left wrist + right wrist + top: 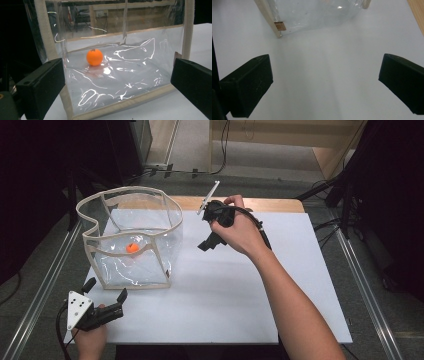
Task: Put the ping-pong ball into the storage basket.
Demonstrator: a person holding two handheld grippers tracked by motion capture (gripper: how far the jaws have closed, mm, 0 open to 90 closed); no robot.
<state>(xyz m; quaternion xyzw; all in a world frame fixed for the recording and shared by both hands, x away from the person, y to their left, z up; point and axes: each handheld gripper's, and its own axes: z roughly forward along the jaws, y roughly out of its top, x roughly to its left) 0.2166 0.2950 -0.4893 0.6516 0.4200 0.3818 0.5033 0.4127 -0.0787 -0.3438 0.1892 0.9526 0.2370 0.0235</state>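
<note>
An orange ball [132, 248] rests on the floor of a clear plastic bag [150, 205] standing on the white table [280, 295]. The left gripper [106, 290], jaws wide, waits just beside the bag's near corner. The right gripper [209, 242] hangs over bare tabletop, jaws spread wide and empty.

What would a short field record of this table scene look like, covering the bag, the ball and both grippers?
bag: clear plastic bag with beige trim, standing open on the white table
ball: orange ball resting on the bag's floor
left gripper: open, empty, just in front of the bag
right gripper: open, empty, above bare table right of the bag
contact: neither gripper touches the bag
</note>
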